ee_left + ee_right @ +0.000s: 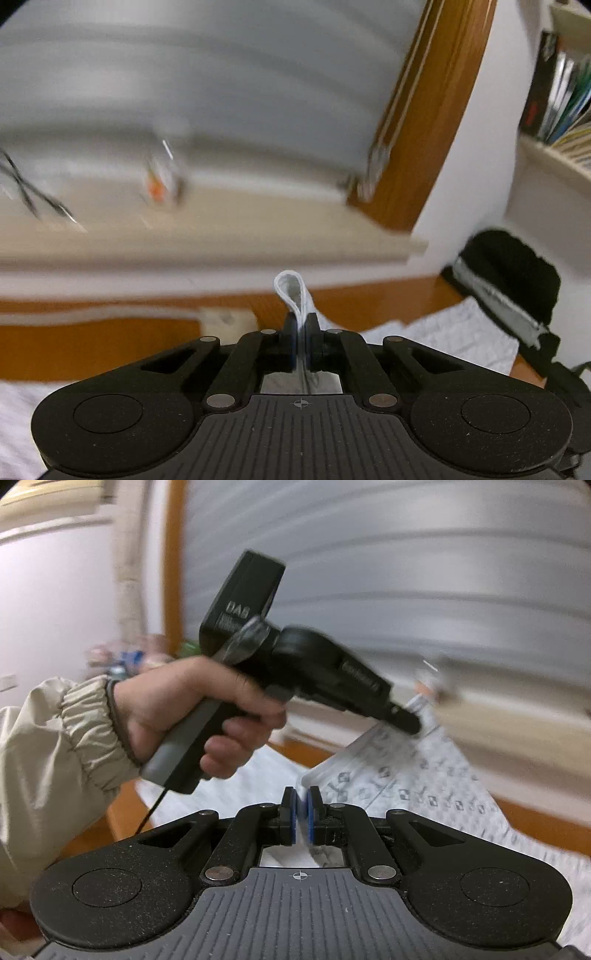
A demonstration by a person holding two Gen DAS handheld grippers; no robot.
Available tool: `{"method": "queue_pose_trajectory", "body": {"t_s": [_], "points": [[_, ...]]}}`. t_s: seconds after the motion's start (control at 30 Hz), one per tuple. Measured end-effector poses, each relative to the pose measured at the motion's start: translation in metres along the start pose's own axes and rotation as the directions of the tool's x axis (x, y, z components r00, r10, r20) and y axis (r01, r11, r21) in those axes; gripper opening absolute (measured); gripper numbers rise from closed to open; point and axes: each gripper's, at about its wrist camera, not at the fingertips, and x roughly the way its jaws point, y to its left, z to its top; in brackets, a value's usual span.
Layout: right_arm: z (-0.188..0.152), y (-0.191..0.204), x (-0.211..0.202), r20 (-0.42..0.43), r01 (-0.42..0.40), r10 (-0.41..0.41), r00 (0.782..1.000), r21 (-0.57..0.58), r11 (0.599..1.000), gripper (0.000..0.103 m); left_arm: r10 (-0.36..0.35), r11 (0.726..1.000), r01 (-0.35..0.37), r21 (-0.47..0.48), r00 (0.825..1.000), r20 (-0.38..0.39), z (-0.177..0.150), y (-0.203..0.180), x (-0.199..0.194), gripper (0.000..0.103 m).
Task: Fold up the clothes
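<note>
A white garment with a small grey print (424,779) hangs stretched above the orange-brown table (92,347). In the left wrist view my left gripper (301,326) is shut on a folded edge of it, and a loop of white cloth (290,291) sticks up past the pads. In the right wrist view my right gripper (301,806) is shut on another edge of the same garment. Further off there, a hand (192,709) in a beige sleeve holds the left gripper (408,722), whose tip pinches the cloth's far corner. Both views are blurred.
A beige windowsill (221,229) runs behind the table under grey blinds (221,92), with a small orange-marked item (159,184) on it. A wooden frame (424,129) and a shelf of books (561,110) stand at the right. A dark blurred shape (517,273) is near the cloth's right side.
</note>
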Motion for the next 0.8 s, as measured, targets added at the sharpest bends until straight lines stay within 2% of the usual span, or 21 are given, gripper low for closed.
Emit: {"method": "queue_pose_trajectory", "body": {"t_s": [0.17, 0.33, 0.47, 0.57, 0.6, 0.63, 0.67, 0.7, 0.73, 0.8], "points": [[0.043, 0.058, 0.044, 0.058, -0.116, 0.117, 0.991, -0.021, 0.993, 0.007, 0.106, 0.994, -0.108, 0.030, 0.993, 0.048, 0.021, 0.037, -0.081, 0.004], [0.066, 0.104, 0.090, 0.058, -0.207, 0.208, 0.976, -0.011, 0.978, 0.007, 0.194, 0.981, -0.193, -0.027, 0.979, 0.055, 0.011, 0.089, -0.128, 0.004], [0.066, 0.125, 0.124, 0.024, -0.228, 0.228, 0.973, -0.017, 0.974, 0.007, 0.244, 0.967, -0.242, -0.078, 0.969, 0.025, -0.009, 0.130, -0.136, 0.004], [0.053, 0.130, 0.155, -0.026, -0.223, 0.223, 0.974, -0.005, 0.975, 0.008, 0.271, 0.957, -0.272, -0.101, 0.962, -0.019, -0.029, 0.159, -0.126, 0.004], [0.047, 0.131, 0.165, -0.044, -0.222, 0.222, 0.974, 0.002, 0.975, 0.010, 0.285, 0.952, -0.288, -0.104, 0.958, -0.037, -0.038, 0.168, -0.122, 0.008], [0.041, 0.130, 0.176, -0.079, -0.234, 0.234, 0.969, 0.019, 0.972, 0.026, 0.340, 0.931, -0.346, -0.116, 0.938, -0.070, -0.047, 0.179, -0.116, 0.020], [0.034, 0.130, 0.186, -0.115, -0.245, 0.248, 0.962, 0.038, 0.969, 0.037, 0.397, 0.904, -0.408, -0.127, 0.912, -0.106, -0.056, 0.189, -0.109, 0.029], [0.028, 0.126, 0.190, -0.134, -0.250, 0.256, 0.957, 0.061, 0.966, 0.045, 0.453, 0.875, -0.467, -0.130, 0.882, -0.128, -0.064, 0.196, -0.106, 0.034], [0.021, 0.122, 0.194, -0.152, -0.255, 0.265, 0.952, 0.084, 0.963, 0.045, 0.506, 0.842, -0.524, -0.130, 0.849, -0.148, -0.071, 0.203, -0.102, 0.034], [0.016, 0.113, 0.188, -0.160, -0.242, 0.249, 0.955, 0.062, 0.968, 0.045, 0.532, 0.821, -0.553, -0.140, 0.831, -0.161, -0.082, 0.214, -0.103, 0.036]]}}
